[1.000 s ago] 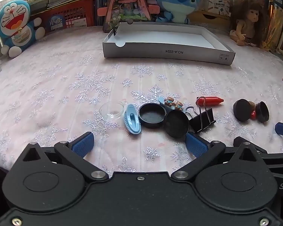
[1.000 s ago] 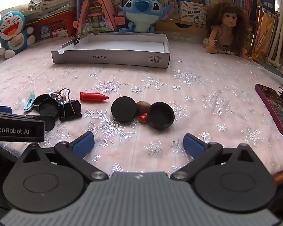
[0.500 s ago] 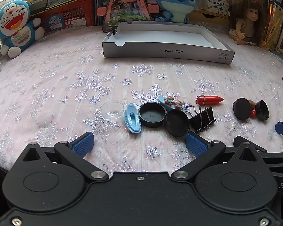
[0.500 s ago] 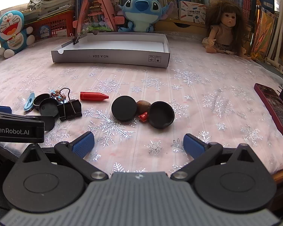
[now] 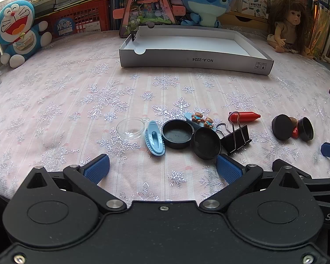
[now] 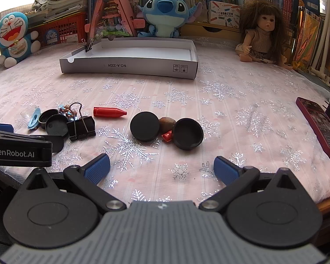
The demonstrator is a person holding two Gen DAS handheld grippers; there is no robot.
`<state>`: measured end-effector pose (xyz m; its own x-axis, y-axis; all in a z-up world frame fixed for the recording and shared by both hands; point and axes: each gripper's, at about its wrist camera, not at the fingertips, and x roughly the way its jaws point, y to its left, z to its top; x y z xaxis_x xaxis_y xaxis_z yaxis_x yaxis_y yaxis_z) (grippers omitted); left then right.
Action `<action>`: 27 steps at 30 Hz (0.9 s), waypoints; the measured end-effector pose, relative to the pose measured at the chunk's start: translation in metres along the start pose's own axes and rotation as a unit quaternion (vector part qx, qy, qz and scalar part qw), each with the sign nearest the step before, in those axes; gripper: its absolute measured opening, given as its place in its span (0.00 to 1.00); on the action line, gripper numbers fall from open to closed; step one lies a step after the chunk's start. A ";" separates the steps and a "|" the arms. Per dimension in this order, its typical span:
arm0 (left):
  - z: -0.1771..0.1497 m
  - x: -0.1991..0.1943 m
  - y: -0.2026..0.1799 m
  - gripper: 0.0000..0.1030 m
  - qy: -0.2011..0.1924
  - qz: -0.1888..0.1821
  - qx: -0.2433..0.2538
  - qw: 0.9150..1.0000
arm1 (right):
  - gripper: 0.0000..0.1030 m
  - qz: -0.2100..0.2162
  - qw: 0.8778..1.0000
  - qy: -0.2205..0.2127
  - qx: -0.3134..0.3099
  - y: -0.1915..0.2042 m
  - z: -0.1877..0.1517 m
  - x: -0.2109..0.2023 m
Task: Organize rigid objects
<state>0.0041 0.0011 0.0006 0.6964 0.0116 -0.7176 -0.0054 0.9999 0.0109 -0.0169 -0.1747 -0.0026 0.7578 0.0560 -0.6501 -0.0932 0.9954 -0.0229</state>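
A grey and white cardboard tray (image 5: 195, 59) (image 6: 129, 68) sits at the back of the table with a small binder clip (image 6: 89, 46) on its left wall. Small objects lie in front: a clear dome (image 5: 131, 128), a blue clip (image 5: 154, 140), two black lids (image 5: 177, 133) (image 5: 205, 143), a bear hair clip (image 5: 201, 118), a black binder clip (image 5: 236, 138) (image 6: 81, 127), a red crayon-shaped piece (image 5: 244, 116) (image 6: 109, 112). Further right lie two more black lids (image 6: 144, 126) (image 6: 188, 134) with a nut (image 6: 166, 123) between. My left gripper (image 5: 162, 170) is open and empty. My right gripper (image 6: 161, 170) is open and empty.
Plush toys (image 5: 15, 33) (image 6: 164, 15), a doll (image 6: 263, 33), a pink triangular model (image 6: 109, 11) and books line the back edge. A dark red phone (image 6: 319, 123) lies at the right, near the table's edge. The pink snowflake cloth (image 6: 220, 92) covers the table.
The left wrist view has drifted slightly; the objects sit a little to the right of where they were. Neither gripper has opened, shut, or touched anything.
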 end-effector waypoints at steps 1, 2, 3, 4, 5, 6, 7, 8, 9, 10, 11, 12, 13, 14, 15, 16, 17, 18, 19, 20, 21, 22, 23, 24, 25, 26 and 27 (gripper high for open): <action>0.000 0.000 0.000 1.00 0.000 0.000 0.000 1.000 | 1.00 0.000 1.000 0.000 0.000 0.000 0.000 0.000; 0.000 0.000 0.000 1.00 0.000 0.000 0.000 1.000 | 1.00 0.000 1.000 0.000 0.000 0.001 0.000 0.000; 0.000 0.000 0.000 1.00 0.000 0.000 0.000 1.000 | 1.00 0.000 1.000 0.000 0.000 0.001 0.000 0.000; 0.000 0.000 0.000 1.00 0.000 0.000 0.000 1.000 | 1.00 0.000 1.000 0.000 0.000 0.001 0.000 0.000; 0.000 0.000 0.000 1.00 0.000 0.000 0.000 1.000 | 1.00 0.000 1.000 0.000 0.000 0.001 0.000 0.000; 0.000 0.000 0.000 1.00 0.000 0.000 0.000 1.000 | 1.00 0.000 1.000 0.000 0.000 0.000 0.000 0.000; 0.000 0.000 0.000 1.00 0.000 0.000 0.000 1.000 | 1.00 0.000 1.000 0.000 0.000 0.000 0.000 0.000; 0.000 0.000 0.000 1.00 0.000 0.000 0.000 1.000 | 1.00 0.000 1.000 0.000 0.000 0.001 0.000 0.000; 0.000 0.000 0.000 1.00 0.000 0.000 0.000 1.000 | 1.00 -0.001 1.000 0.000 0.000 0.001 0.000 0.000; 0.000 0.000 0.000 1.00 0.000 0.000 0.000 1.000 | 1.00 0.000 1.000 0.000 0.000 0.001 0.000 0.000; 0.001 0.000 0.000 1.00 0.000 0.000 0.000 1.000 | 1.00 -0.001 1.000 0.000 0.000 0.001 0.000 0.000; 0.001 -0.001 0.000 1.00 0.000 0.000 0.000 1.000 | 1.00 -0.001 1.000 0.000 0.000 0.001 0.000 0.000; 0.000 -0.001 0.000 1.00 0.000 0.000 0.000 1.000 | 1.00 -0.001 1.000 0.000 0.000 0.001 0.000 0.000; 0.001 -0.001 0.000 1.00 0.000 0.000 0.000 1.000 | 1.00 -0.001 1.000 0.000 0.000 0.001 0.000 0.000; 0.001 -0.001 0.000 1.00 0.000 0.000 0.000 1.000 | 1.00 -0.001 1.000 0.000 0.000 0.001 0.000 0.000; 0.000 -0.001 0.000 1.00 0.000 0.000 0.000 1.000 | 1.00 -0.001 1.000 0.000 0.000 0.001 0.000 0.000; 0.001 -0.001 0.000 1.00 0.000 0.000 0.000 1.000 | 1.00 -0.001 1.000 0.000 0.000 0.001 0.000 0.000; 0.001 -0.001 0.000 1.00 0.000 0.000 0.000 1.000 | 1.00 -0.001 1.000 0.000 0.000 0.001 0.000 0.000; 0.000 -0.001 0.000 1.00 0.000 0.000 0.000 1.000 | 1.00 -0.001 1.000 0.000 0.000 0.001 0.000 0.000; 0.001 -0.001 0.000 1.00 0.000 0.000 0.000 1.000 | 1.00 -0.001 1.000 0.000 0.000 0.001 0.000 0.000; 0.001 -0.001 0.000 1.00 0.000 0.000 0.000 1.000 | 1.00 -0.001 1.000 0.000 0.000 0.001 0.000 0.001; 0.001 -0.001 0.000 1.00 0.000 0.000 0.001 1.000 | 1.00 -0.001 1.000 0.000 0.001 0.001 0.001 0.001; 0.001 -0.002 0.000 1.00 0.001 0.000 0.001 1.000 | 1.00 -0.001 1.000 0.000 0.001 0.001 0.000 0.000; 0.002 -0.002 0.000 1.00 0.001 -0.001 0.002 1.000 | 1.00 -0.001 1.000 0.000 0.001 0.001 0.000 0.000; 0.002 -0.003 0.001 1.00 0.000 -0.002 0.003 1.000 | 1.00 0.001 1.000 -0.001 0.001 0.000 -0.001 0.000; 0.002 -0.003 0.001 1.00 -0.001 -0.003 0.004 1.000 | 1.00 0.001 1.000 -0.002 0.001 0.001 -0.001 0.001; 0.002 -0.003 0.002 1.00 -0.001 -0.004 0.004 1.000 | 1.00 0.001 1.000 -0.004 0.001 0.000 -0.001 0.000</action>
<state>0.0031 0.0030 0.0040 0.6984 0.0035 -0.7157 0.0060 0.9999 0.0108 -0.0175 -0.1743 -0.0037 0.7623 0.0586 -0.6445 -0.0934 0.9954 -0.0199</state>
